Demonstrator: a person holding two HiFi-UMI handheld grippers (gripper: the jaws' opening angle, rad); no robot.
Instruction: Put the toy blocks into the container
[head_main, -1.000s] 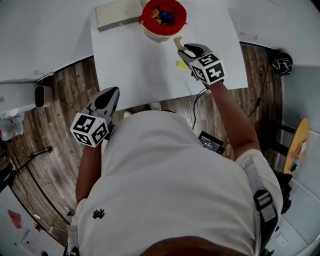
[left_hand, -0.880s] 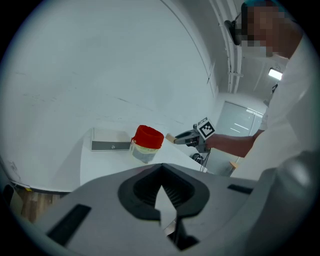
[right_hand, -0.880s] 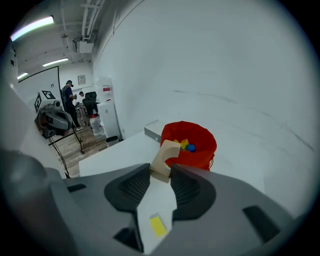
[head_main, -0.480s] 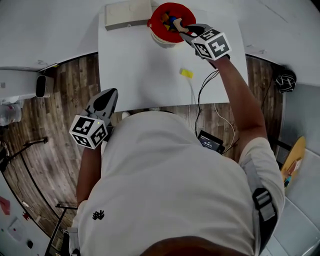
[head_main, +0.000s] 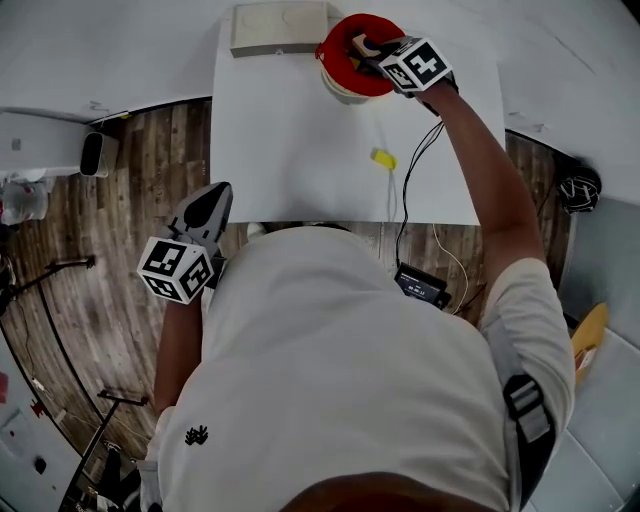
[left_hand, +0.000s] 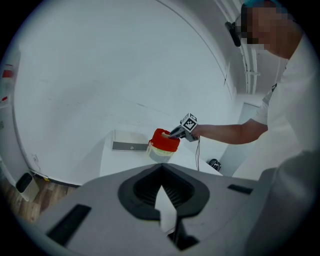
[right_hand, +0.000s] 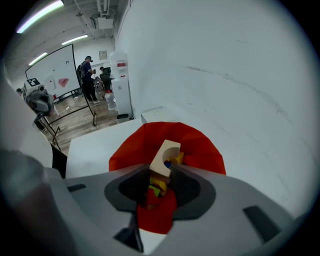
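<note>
The red container (head_main: 344, 28) stands at the far edge of the white table (head_main: 290, 140); it holds several coloured blocks (right_hand: 159, 189). My right gripper (head_main: 362, 50) hangs over its rim, shut on a beige arch block (right_hand: 165, 154), which pokes out above the bowl (right_hand: 202, 145). A yellow block (head_main: 383, 158) lies on the table nearer me. My left gripper (head_main: 213, 197) stays off the table at the lower left, jaws together and holding nothing. From the left gripper view, the container (left_hand: 162, 141) and right gripper (left_hand: 176, 133) are far ahead.
A flat beige box (head_main: 280, 28) lies left of the container. A thin cable (head_main: 404, 190) runs from the right gripper across the table to a black device (head_main: 420, 285) on the wooden floor. People stand by a whiteboard far off in the right gripper view.
My right gripper carried the arch block from beside the yellow block to over the red container. The yellow block stayed on the table. The left gripper hardly moved.
</note>
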